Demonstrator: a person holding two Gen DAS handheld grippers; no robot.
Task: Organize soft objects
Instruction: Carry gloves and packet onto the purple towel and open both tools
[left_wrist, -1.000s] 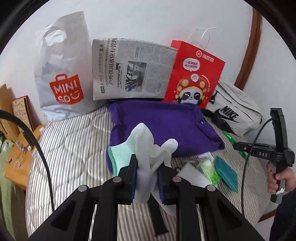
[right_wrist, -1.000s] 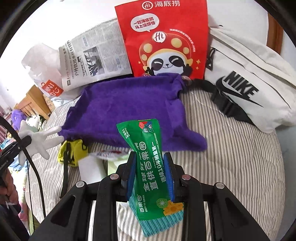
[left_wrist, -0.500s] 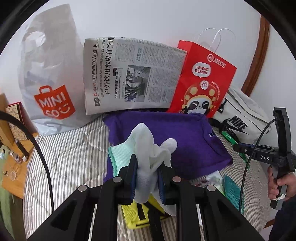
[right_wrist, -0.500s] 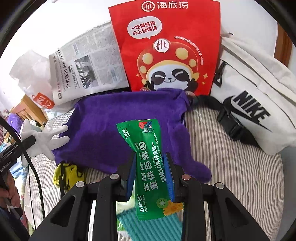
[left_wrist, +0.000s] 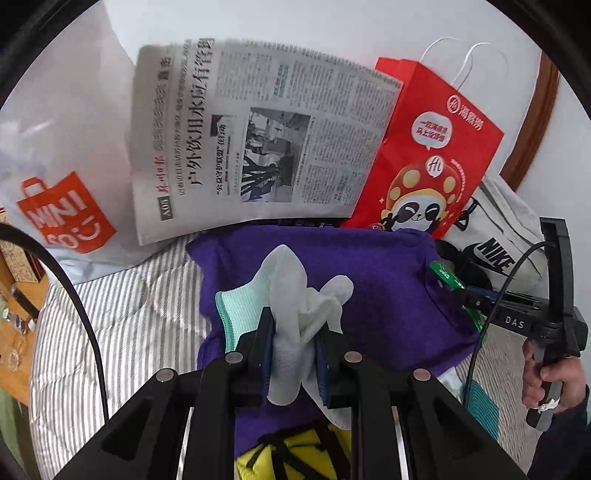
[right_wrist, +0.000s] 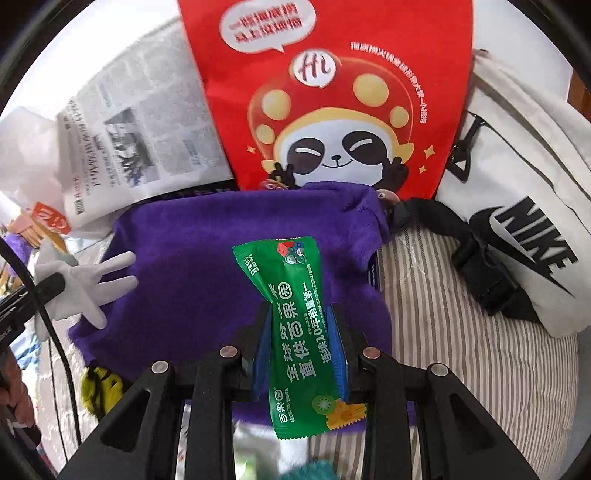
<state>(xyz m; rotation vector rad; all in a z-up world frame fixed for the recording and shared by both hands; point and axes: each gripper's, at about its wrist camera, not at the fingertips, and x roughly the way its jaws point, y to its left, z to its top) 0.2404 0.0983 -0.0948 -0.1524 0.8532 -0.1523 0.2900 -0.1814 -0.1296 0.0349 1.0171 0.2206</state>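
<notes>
My left gripper (left_wrist: 295, 325) is shut on a white glove (left_wrist: 291, 291) with a mint-green cuff, held above a purple towel (left_wrist: 373, 280) on the striped bed. My right gripper (right_wrist: 301, 314) is shut on a green wet-wipe packet (right_wrist: 295, 317), held over the same purple towel (right_wrist: 184, 266). The glove (right_wrist: 81, 288) also shows at the left of the right wrist view. The right gripper's handle (left_wrist: 546, 321) and the packet's tip (left_wrist: 447, 273) show at the right of the left wrist view.
A newspaper (left_wrist: 251, 147), a red panda paper bag (left_wrist: 424, 162), a white Miniso bag (left_wrist: 55, 177) and a white Nike bag (right_wrist: 524, 206) stand along the wall. A yellow object (left_wrist: 291, 458) and a teal cloth (left_wrist: 480, 406) lie near the towel's front edge.
Both grippers have moved forward toward the wall and over the purple towel, still holding the glove and the packet. The bags and newspaper look larger.
</notes>
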